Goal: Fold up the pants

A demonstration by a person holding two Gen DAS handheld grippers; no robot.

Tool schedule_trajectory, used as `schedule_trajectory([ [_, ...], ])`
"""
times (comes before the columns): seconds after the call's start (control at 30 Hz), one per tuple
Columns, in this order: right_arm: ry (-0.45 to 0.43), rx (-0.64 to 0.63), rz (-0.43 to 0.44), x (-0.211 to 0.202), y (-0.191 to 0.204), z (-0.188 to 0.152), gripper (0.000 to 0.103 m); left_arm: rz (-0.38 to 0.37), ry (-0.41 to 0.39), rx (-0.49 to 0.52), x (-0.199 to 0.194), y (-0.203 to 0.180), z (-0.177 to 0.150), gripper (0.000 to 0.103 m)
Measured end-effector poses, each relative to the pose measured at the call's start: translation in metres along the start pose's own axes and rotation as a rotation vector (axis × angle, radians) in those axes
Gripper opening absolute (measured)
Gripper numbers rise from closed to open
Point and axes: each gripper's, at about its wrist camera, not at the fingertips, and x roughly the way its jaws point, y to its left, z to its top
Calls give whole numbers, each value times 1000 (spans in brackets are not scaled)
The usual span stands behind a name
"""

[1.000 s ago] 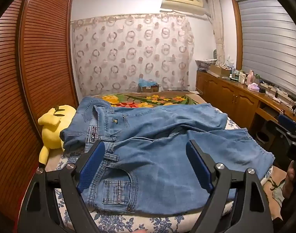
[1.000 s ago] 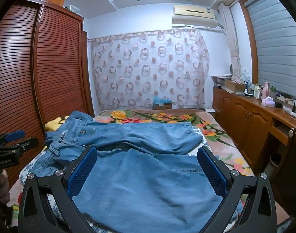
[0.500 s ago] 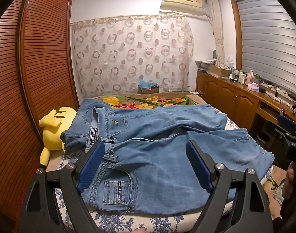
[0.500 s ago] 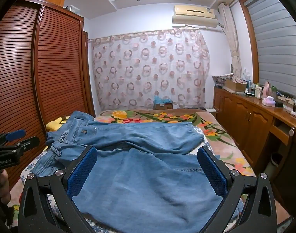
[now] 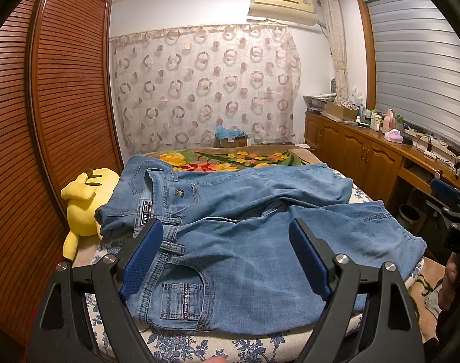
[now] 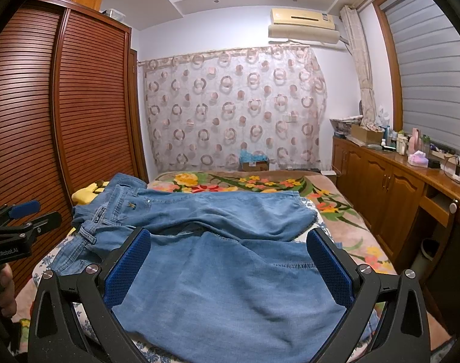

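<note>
Light blue denim pants [image 5: 245,236] lie spread across the bed, waistband at the left, both legs running to the right, the near leg lying partly over the far one. They also show in the right wrist view [image 6: 218,272]. My left gripper [image 5: 225,257] is open and empty, hovering over the waist and back-pocket end. My right gripper [image 6: 227,267] is open and empty, hovering over the near leg close to its hem. Each gripper shows at the edge of the other's view: the right one [image 5: 450,211], the left one [image 6: 21,220].
A yellow plush toy [image 5: 85,202] lies at the bed's left edge against the slatted wardrobe [image 5: 48,121]. A floral blanket [image 5: 230,160] covers the far part of the bed. A wooden counter [image 5: 381,157] with bottles runs along the right wall.
Both grippers have drifted very slightly; the pants lie as before. Both stay open and empty.
</note>
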Motion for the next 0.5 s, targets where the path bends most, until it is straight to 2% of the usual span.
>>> schedule_trajectory([
  [0.5, -6, -3, 0, -2, 0, 1, 103, 2, -4, 3, -3, -1, 5, 86],
])
